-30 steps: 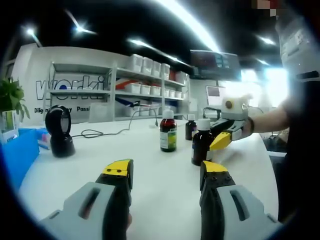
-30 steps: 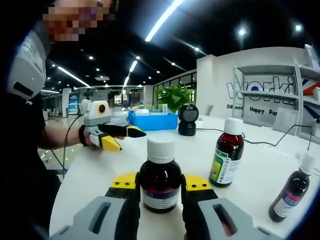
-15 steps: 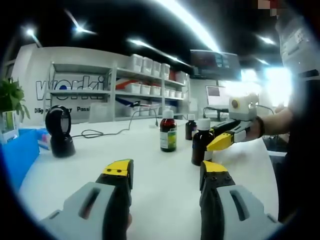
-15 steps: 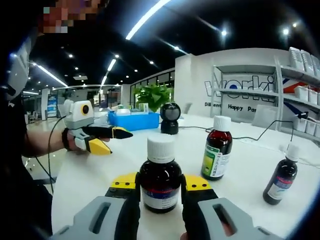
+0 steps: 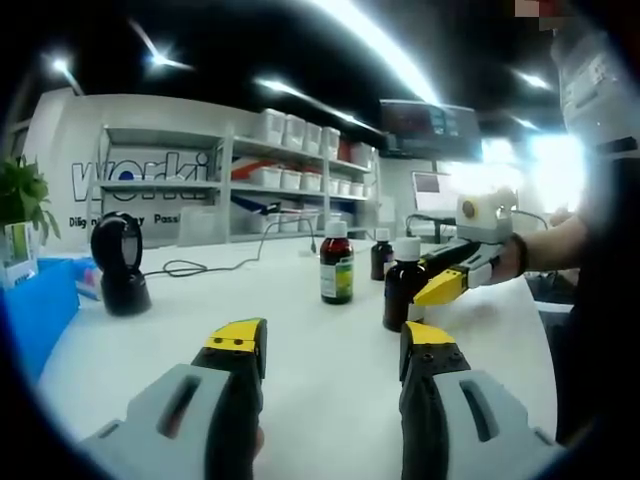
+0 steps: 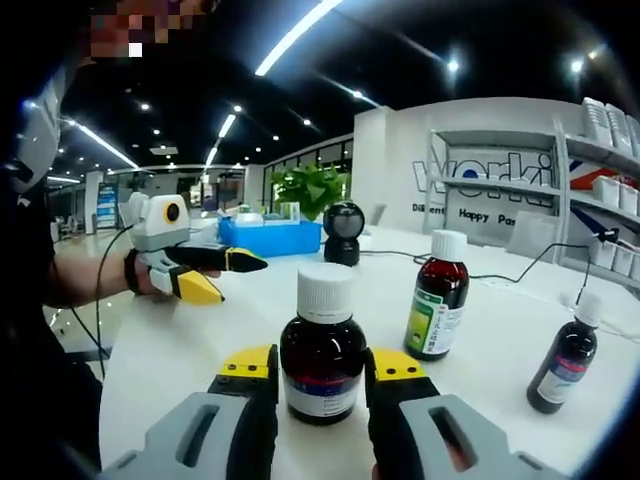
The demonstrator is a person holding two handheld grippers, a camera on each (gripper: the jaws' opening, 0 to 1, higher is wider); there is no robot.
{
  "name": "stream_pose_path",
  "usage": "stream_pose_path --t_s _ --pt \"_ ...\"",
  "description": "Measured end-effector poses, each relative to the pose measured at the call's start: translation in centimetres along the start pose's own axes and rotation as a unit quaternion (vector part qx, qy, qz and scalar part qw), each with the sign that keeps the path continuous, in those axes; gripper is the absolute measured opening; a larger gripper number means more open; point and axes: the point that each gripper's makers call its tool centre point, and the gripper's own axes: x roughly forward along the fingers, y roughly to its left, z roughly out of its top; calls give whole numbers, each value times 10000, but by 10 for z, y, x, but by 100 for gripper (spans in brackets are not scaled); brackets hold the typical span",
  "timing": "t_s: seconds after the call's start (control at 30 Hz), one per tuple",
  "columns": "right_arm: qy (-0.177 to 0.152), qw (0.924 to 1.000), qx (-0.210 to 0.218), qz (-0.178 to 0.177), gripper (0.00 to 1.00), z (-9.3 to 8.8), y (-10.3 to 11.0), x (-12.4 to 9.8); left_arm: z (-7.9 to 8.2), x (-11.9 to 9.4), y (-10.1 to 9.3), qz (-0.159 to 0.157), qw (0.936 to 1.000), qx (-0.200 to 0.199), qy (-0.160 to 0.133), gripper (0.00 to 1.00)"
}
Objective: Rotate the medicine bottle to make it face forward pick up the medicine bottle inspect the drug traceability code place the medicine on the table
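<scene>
A brown medicine bottle (image 6: 322,352) with a white cap and a blue-and-white label stands on the white table (image 6: 200,350). My right gripper (image 6: 322,366) is shut on its body, one yellow-tipped jaw on each side. In the left gripper view the same bottle (image 5: 402,287) stands right of centre with the right gripper (image 5: 428,277) around it, held by a hand. My left gripper (image 5: 330,345) hovers open over bare table, nothing between its jaws. It also appears at the left of the right gripper view, the left gripper (image 6: 228,278) open there too.
A green-labelled bottle (image 6: 437,310) and a smaller dark bottle (image 6: 564,357) stand to the right of the held one. A black scanner (image 6: 343,232), a blue tray (image 6: 270,238) and a plant (image 6: 310,190) sit further back. A cable (image 5: 200,266) runs across the table; shelves (image 5: 290,170) line the wall.
The right gripper view has swung a little across the table with the bottle still clamped. The left gripper has stayed where it was, open.
</scene>
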Motion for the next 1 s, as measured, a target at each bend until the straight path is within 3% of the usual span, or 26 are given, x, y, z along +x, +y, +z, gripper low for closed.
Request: stream_pose_path --t_s 0.63,1.0 --pt "-86 9996 203 -199 27 2 1 -2 0 0 0 0 10000 -6 -7 44" --pt "-438 9987 179 -196 27 39 -1 2 2 -1 0 -10 10000 -13 -44 44"
